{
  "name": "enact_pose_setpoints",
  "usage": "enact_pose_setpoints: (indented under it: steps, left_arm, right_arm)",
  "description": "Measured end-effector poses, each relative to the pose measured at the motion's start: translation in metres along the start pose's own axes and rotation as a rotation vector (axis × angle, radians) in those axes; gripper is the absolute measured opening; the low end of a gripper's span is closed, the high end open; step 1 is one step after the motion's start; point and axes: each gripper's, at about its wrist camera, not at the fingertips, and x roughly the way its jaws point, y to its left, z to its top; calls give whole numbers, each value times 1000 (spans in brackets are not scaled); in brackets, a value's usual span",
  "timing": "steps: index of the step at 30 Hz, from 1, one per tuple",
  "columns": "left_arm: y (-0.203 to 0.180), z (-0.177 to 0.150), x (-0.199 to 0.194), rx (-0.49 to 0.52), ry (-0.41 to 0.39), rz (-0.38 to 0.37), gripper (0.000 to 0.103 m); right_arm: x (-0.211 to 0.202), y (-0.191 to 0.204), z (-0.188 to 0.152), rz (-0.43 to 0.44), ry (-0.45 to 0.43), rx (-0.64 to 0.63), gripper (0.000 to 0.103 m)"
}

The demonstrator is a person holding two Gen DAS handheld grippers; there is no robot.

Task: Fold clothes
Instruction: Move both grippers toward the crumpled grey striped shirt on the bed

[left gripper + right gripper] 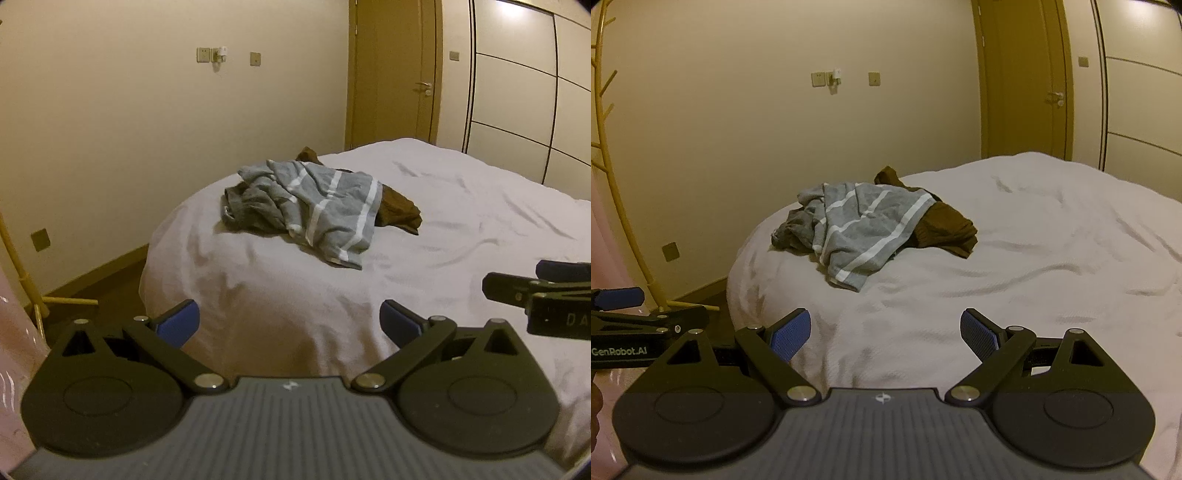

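Left wrist view looks along the left hand-held gripper (290, 321), whose black linkage arms end in blue pads (176, 325) spread wide apart with nothing between them. Beyond the pads lies a bed covered by a wrinkled white sheet (461, 221). Near the bed's far left corner sits a crumpled heap of clothes: a grey garment with white stripes (325, 206) lies on top, draped over a darker grey garment (251, 206) bunched at the heap's left side. A brown garment (399, 208) pokes out from under the striped one on the right side and again at the back of the heap. All three touch each other and rest on the sheet, well apart from both grippers.

At the right edge of this view the right hand-held gripper (513, 280) shows from the side, above the sheet.

From the right wrist view, the right hand-held gripper (885, 330) also holds its blue textured pads (790, 334) wide apart and empty, over the near edge of the bed sheet (1052, 258). The striped grey garment (864, 225), the darker grey one (792, 230) and the brown one (945, 229) lie in the same heap ahead. The left hand-held gripper (646, 306) appears at the left edge, beside the bed, bearing white lettering.

Behind the bed stand a cream wall with switch plates (207, 55), a tan wooden door with a metal handle (395, 74), and pale panelled wardrobe doors (517, 92). A yellow wooden coat stand (613, 184) rises at the left.
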Motion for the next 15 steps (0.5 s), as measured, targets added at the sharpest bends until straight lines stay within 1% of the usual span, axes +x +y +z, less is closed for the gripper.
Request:
enact_pose_setpoints:
  steps: [3,4,6,8,15]
  left_arm:
    - [-5,-5,-2,6,-15,7,102]
    - [-6,-9,-6,10,-33,4,102]
    - [-3,-9,-7,4,-21,-10,102]
    - [-2,-3,2,-8,9,-15,102]
    - [8,-12,10,-45,17,-50,102]
  right_arm:
    - [0,-1,-1,2,1,5,90]
    - [0,-1,-1,2,1,7,90]
    - [1,-1,-1,3,1,10,90]
    - [1,-2,-1,4,2,14,90]
    - [1,-4,-3,8,4,26,90]
